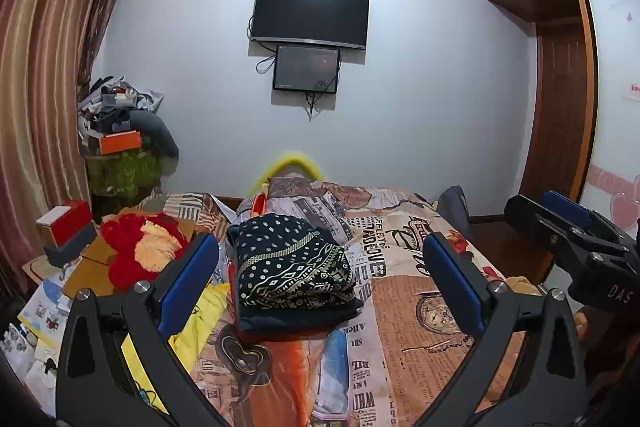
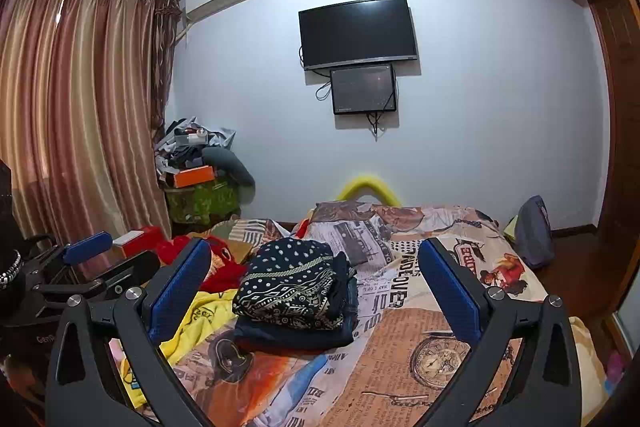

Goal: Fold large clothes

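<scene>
A folded stack of dark clothes (image 1: 292,267) (image 2: 292,283), with a navy dotted and patterned garment on top, lies in the middle of the bed (image 1: 404,311) (image 2: 404,351). A crumpled yellow garment (image 1: 200,331) (image 2: 200,311) lies left of the stack, and a red fluffy piece (image 1: 132,251) (image 2: 224,267) sits behind it. My left gripper (image 1: 320,243) hangs open above the bed in front of the stack, holding nothing. My right gripper (image 2: 316,247) is also wide open and empty, just to the right at a similar height. Each gripper shows at the edge of the other's view.
The bed has a newspaper-print cover. A red box (image 1: 68,223) and papers sit off its left side. A cluttered pile (image 1: 120,131) fills the far left corner by the curtain. A grey bag (image 2: 532,231) leans at the bed's far right, near a wooden wardrobe (image 1: 560,87).
</scene>
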Available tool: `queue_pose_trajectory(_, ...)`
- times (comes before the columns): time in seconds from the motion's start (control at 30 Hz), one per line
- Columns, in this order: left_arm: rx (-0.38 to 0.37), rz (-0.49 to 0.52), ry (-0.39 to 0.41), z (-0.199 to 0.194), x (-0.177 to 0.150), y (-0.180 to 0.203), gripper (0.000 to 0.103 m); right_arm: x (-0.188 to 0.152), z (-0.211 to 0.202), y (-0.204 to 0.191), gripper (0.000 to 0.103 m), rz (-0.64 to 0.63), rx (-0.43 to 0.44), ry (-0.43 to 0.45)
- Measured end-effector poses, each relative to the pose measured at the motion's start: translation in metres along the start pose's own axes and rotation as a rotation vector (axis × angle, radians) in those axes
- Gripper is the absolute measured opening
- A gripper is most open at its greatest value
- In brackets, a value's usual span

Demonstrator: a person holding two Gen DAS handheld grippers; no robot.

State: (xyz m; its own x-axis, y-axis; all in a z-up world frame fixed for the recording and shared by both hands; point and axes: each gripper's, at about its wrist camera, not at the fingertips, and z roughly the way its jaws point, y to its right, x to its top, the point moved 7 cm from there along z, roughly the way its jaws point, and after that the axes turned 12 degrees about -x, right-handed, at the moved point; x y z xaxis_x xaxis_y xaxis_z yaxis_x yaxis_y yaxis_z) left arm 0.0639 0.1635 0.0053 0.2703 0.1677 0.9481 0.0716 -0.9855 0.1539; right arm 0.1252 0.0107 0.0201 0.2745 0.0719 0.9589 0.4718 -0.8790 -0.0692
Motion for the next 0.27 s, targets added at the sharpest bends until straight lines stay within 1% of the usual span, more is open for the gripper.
queue_pose_trajectory(0.27, 0.004, -0.012, -0.002, -0.0004, -0.0013, -0.0028, 0.103, -0.0004, 0.0018, -0.0009, 0.103, 0.002, 0.007, -0.006)
